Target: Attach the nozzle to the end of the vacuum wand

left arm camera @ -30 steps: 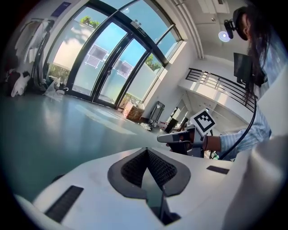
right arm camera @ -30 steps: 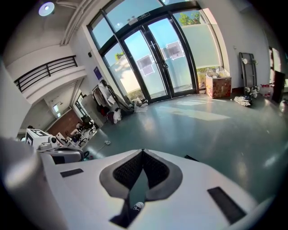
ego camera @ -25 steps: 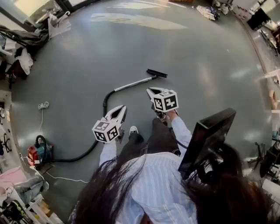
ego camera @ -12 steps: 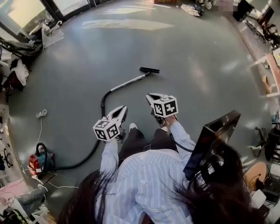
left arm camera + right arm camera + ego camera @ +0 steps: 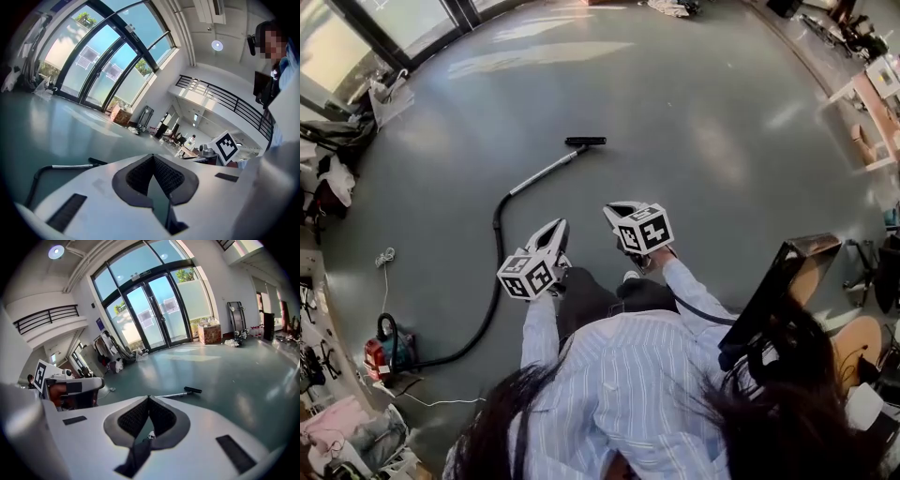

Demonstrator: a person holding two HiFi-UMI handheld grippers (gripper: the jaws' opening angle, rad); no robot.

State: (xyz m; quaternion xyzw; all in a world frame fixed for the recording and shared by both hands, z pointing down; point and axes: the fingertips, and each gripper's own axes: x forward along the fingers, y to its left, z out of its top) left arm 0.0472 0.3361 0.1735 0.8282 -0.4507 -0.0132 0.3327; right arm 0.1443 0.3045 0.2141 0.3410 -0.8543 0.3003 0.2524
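Nozzle now farther off, left claw and right claw pressed together, hose leftward

Okay, I'm looking down at a wide grey floor, glossy, with window light streaking across it at twelve o'clock. At nine o'clock I've got a small white cord coil lying loose. Ten o'clock, a heap of clothes at the floor's edge, and a white bag just beyond it. Looking level, tall glass doors fill the far wall, with a cardboard box at their three o'clock. Overhead, there's a balcony railing and a round ceiling light.
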